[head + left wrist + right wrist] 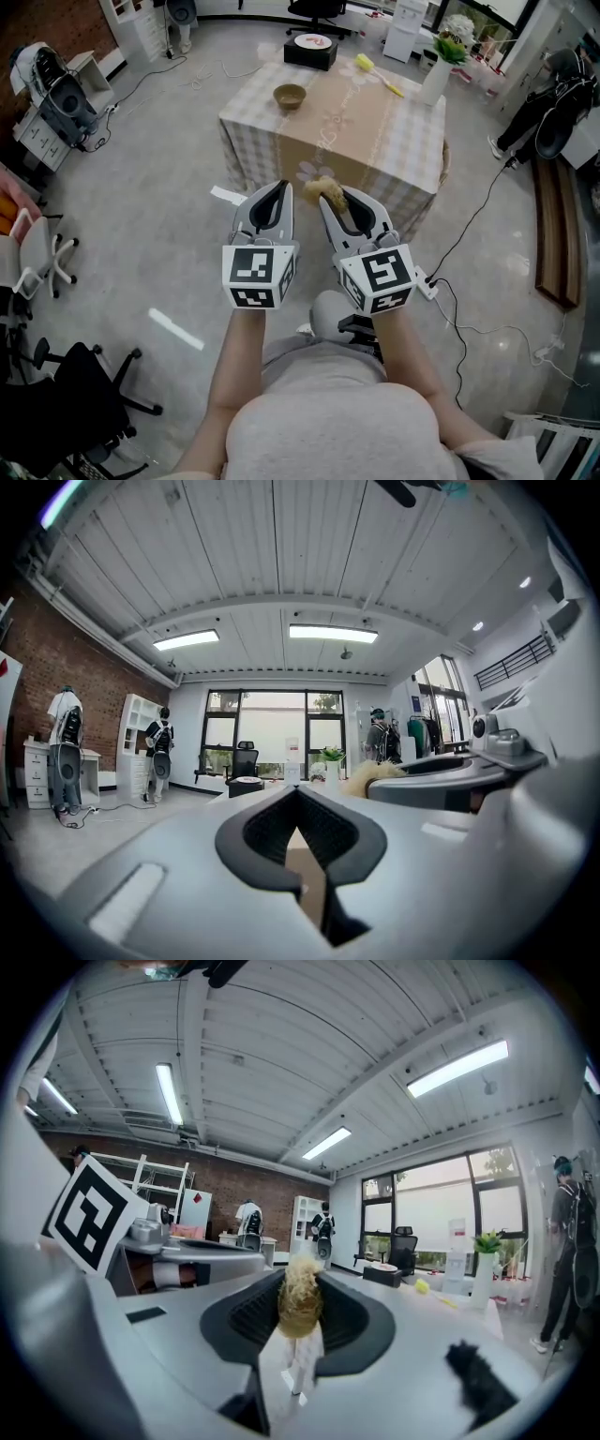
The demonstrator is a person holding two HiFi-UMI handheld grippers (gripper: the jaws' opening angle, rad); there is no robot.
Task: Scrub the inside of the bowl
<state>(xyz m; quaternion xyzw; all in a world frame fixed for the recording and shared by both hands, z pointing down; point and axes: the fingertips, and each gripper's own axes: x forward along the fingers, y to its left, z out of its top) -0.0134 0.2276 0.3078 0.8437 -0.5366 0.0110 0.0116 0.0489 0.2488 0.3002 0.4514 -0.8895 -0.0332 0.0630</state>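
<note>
Table (375, 127) with bowl (289, 96) on grey floor (159, 220) — left gripper (298, 797) closed, right gripper (339, 199) clamping scrubber (300, 1299)

Both forearms (236, 361) stretched forward side by side, left gripper (273, 194) and right gripper (335, 198) held level, just short of the table (375, 131) and pointing toward it, left jaws closed together and empty, right jaws clamped on a tan fibrous scrubber (320, 189).

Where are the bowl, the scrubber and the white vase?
bowl (289, 93): head view, its inside.
scrubber (300, 1299): right gripper view, its fibrous middle.
white vase (433, 82): head view, its body.
</note>
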